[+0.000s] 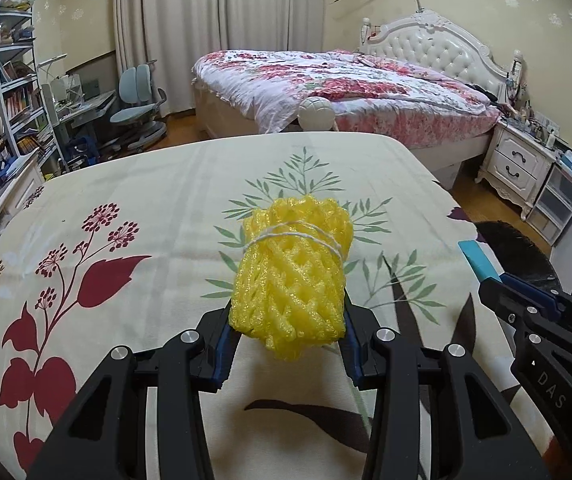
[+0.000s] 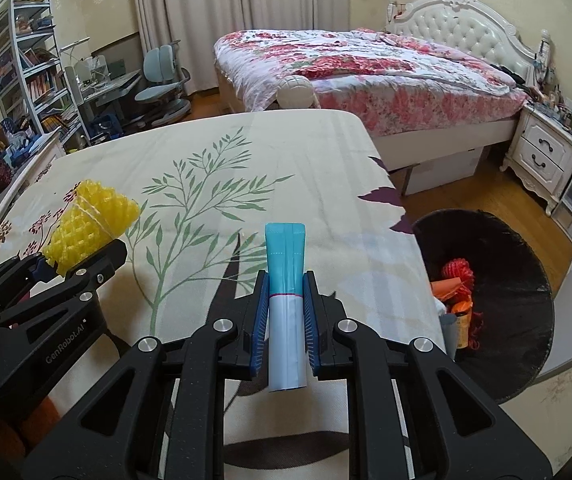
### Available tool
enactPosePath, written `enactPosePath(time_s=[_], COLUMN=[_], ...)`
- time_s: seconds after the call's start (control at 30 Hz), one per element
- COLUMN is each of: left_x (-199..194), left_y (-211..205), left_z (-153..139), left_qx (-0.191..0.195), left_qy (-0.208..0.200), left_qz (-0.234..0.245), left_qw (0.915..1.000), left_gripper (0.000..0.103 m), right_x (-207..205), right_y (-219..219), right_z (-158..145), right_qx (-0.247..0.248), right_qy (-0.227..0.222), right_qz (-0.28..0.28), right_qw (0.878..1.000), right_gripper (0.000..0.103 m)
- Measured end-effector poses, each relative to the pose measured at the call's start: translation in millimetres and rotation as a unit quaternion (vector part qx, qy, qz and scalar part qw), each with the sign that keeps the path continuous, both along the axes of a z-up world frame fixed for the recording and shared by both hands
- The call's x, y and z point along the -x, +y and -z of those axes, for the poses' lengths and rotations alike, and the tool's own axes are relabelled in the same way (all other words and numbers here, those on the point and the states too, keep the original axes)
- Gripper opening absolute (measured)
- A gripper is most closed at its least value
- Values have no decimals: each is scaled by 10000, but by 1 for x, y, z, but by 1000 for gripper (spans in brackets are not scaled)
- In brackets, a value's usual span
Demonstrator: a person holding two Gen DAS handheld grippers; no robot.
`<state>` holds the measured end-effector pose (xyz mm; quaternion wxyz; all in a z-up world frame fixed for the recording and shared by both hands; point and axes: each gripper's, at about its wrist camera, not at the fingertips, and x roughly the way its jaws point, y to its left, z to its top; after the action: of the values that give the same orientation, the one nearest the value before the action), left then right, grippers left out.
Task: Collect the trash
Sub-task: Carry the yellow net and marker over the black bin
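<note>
Two pieces I've got clamped: left gripper [image 1: 286,336] on yellow foam net [image 1: 292,276], right gripper [image 2: 286,312] on blue tube [image 2: 286,300]; black bin [image 2: 526,280] drop remains.

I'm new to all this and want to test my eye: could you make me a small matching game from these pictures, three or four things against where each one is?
Things:
1. yellow foam net
2. blue tube
3. orange cord
4. blue-grey chair

Places:
A. in the black bin
B. in the right gripper
C. by the desk, far left
D. in the left gripper

Pairs: 1-D, 2-B, 3-A, 4-C
</note>
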<state>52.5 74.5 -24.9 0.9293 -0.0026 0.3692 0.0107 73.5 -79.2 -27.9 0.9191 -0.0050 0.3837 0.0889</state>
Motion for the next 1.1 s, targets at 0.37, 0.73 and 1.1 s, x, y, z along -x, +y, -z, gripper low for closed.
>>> enactPosePath(time_s=[0.37,0.73,1.1], left_x=[-7,-26,-51], left_y=[-63,-136,-188], left_z=[-9,-12,4], left_qx=[0,31,-91], left_qy=[-184,-342,-264], left_qz=[629,1280,1554], left_qw=[9979,9912,9875], left_gripper=[43,43,44], right_x=[6,0,-12], right_y=[-67,-139,-179], right_z=[-7,-6,10], right_qx=[-10,35,23], right_qy=[-170,-314,-307], right_qz=[756,1619,1978], right_qw=[9970,9863,9798], right_gripper=[17,17,17])
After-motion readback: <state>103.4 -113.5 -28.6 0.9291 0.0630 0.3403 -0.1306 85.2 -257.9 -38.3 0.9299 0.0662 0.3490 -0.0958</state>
